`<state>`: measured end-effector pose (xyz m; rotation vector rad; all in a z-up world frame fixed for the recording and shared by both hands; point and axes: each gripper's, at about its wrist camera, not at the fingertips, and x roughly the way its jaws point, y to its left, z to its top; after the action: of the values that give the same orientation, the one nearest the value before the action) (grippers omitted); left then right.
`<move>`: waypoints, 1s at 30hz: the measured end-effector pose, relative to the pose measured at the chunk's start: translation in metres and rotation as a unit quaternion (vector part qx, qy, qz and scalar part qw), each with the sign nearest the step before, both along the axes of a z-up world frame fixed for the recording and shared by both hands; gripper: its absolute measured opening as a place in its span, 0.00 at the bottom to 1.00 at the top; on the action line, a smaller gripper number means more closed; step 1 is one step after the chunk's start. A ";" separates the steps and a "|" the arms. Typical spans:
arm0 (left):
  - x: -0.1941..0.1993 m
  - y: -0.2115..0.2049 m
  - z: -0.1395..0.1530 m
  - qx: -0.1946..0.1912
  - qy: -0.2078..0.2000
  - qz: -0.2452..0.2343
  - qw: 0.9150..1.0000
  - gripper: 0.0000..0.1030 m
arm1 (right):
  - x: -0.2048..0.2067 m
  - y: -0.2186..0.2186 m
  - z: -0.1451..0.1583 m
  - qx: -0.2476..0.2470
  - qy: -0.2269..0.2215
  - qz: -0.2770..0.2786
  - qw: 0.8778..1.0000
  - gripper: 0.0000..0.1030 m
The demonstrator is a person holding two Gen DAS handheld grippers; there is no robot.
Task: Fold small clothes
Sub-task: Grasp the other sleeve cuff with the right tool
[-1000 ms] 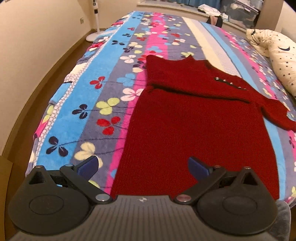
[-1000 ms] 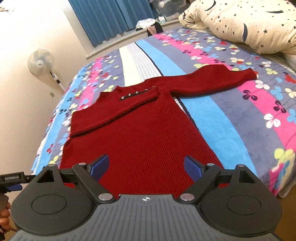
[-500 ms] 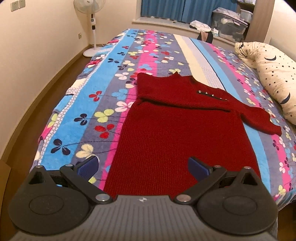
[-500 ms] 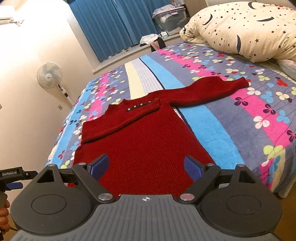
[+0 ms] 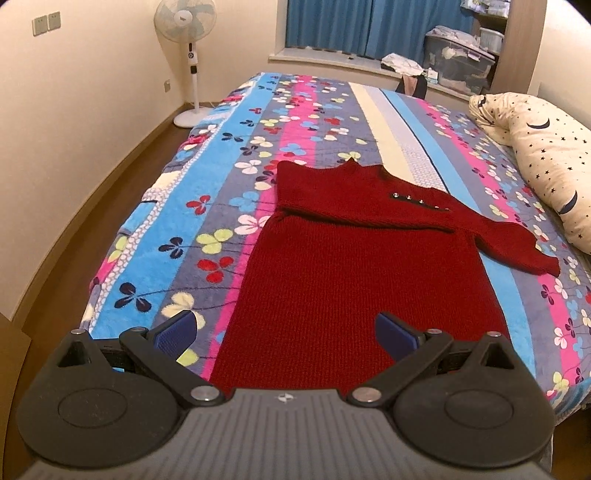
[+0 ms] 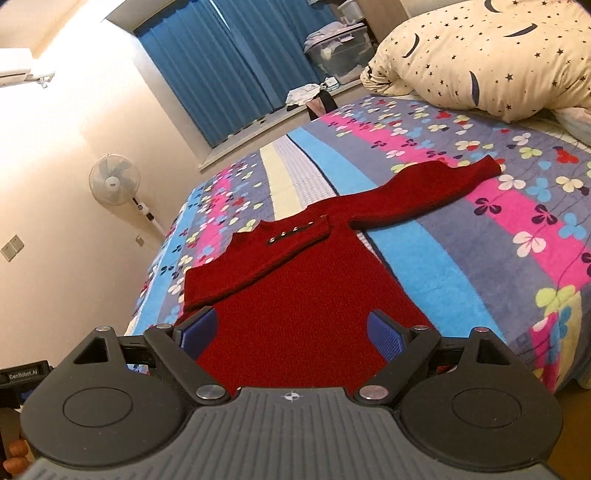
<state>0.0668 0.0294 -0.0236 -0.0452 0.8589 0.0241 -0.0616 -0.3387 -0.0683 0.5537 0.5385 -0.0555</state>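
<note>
A dark red knitted sweater (image 5: pixel 354 280) lies flat on the bed, hem toward me. Its left sleeve is folded across the chest, with a row of small metal buttons (image 5: pixel 417 201). The other sleeve (image 6: pixel 424 188) stretches out to the right. The sweater also shows in the right wrist view (image 6: pixel 295 295). My left gripper (image 5: pixel 286 330) is open and empty, above the hem's left part. My right gripper (image 6: pixel 291 330) is open and empty, above the hem's right part. Neither touches the cloth.
The bed has a striped flowered blanket (image 5: pixel 207 206). A star-patterned pillow (image 5: pixel 554 158) lies at the right. A standing fan (image 5: pixel 184 22) stands by the left wall. Storage boxes (image 5: pixel 458 59) sit on the window ledge under blue curtains. The bed's near edge is just below the grippers.
Both grippers have risen and pulled back from the sweater, so more of the bed and room shows. The sweater has not moved. Both grippers stay open.
</note>
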 end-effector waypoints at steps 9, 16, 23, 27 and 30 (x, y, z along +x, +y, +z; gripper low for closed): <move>0.049 -0.017 -0.021 0.003 0.038 0.010 0.999 1.00 | 0.069 -0.077 -0.026 0.039 0.008 -0.069 0.997 0.87; 0.097 -0.033 -0.039 0.031 0.070 0.018 0.997 1.00 | 0.176 -0.215 -0.090 0.090 0.038 -0.211 0.973 0.87; 0.149 -0.039 -0.070 0.036 0.118 0.041 0.992 1.00 | 0.265 -0.311 -0.174 0.149 0.112 -0.306 0.934 0.86; 0.169 -0.038 -0.086 0.047 0.137 0.053 0.988 1.00 | 0.303 -0.330 -0.200 0.158 0.121 -0.333 0.922 0.85; 0.178 -0.036 -0.094 0.059 0.142 0.059 0.986 1.00 | 0.325 -0.337 -0.208 0.151 0.114 -0.353 0.916 0.84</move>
<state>0.2446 -0.0068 -0.1176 0.0187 1.1376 0.1959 0.2632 -0.6755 -0.2762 1.0340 0.5529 -0.7436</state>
